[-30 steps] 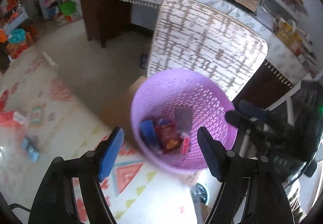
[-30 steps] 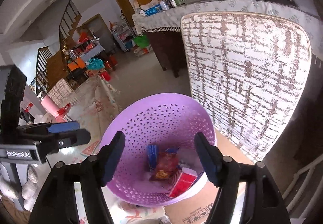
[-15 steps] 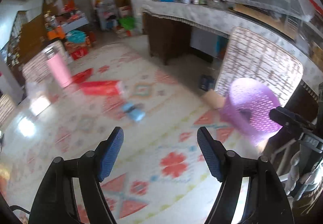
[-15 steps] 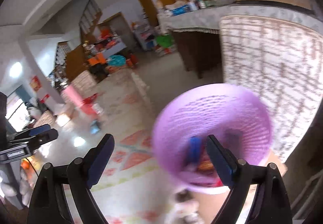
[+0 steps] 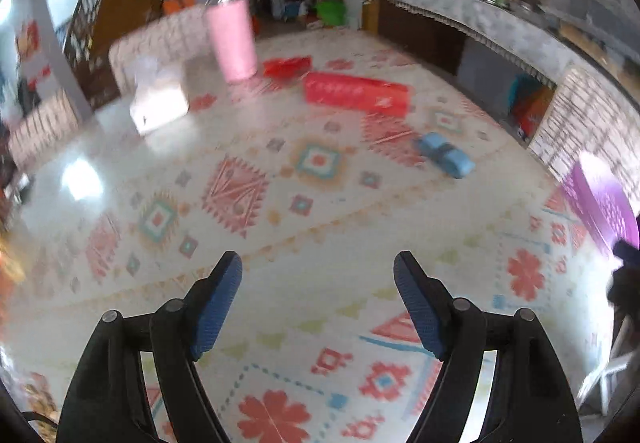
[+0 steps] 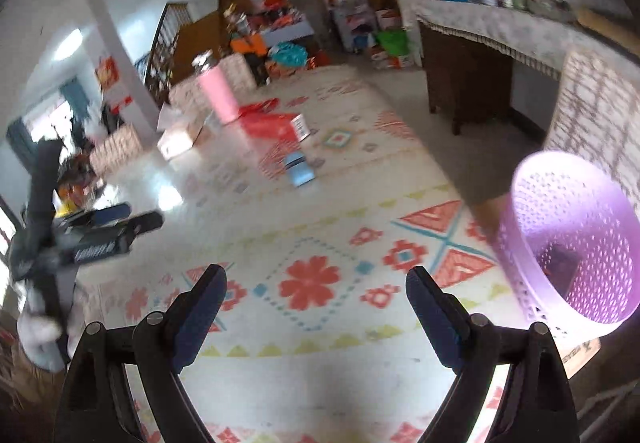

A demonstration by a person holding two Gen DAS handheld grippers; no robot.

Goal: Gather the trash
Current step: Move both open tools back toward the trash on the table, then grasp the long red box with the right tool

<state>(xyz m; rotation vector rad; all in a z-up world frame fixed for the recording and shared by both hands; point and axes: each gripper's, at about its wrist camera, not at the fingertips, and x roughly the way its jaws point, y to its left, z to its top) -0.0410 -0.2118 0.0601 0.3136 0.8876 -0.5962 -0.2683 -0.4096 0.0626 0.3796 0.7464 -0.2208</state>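
A purple perforated basket stands on the patterned rug at the right; its edge also shows in the left wrist view. A long red box and a small blue pack lie on the rug farther off; they also show in the right wrist view as the red box and the blue pack. My left gripper is open and empty above the rug. My right gripper is open and empty, left of the basket. The left gripper also shows in the right wrist view.
A pink cylinder stands at the rug's far end beside a flat red wrapper and a white box. A dark wooden counter runs along the right. A patterned panel leans behind the basket.
Both grippers have swung left, away from above the basket, and now face the open rug. The basket has slid to the right edge of both views. Both stay open.
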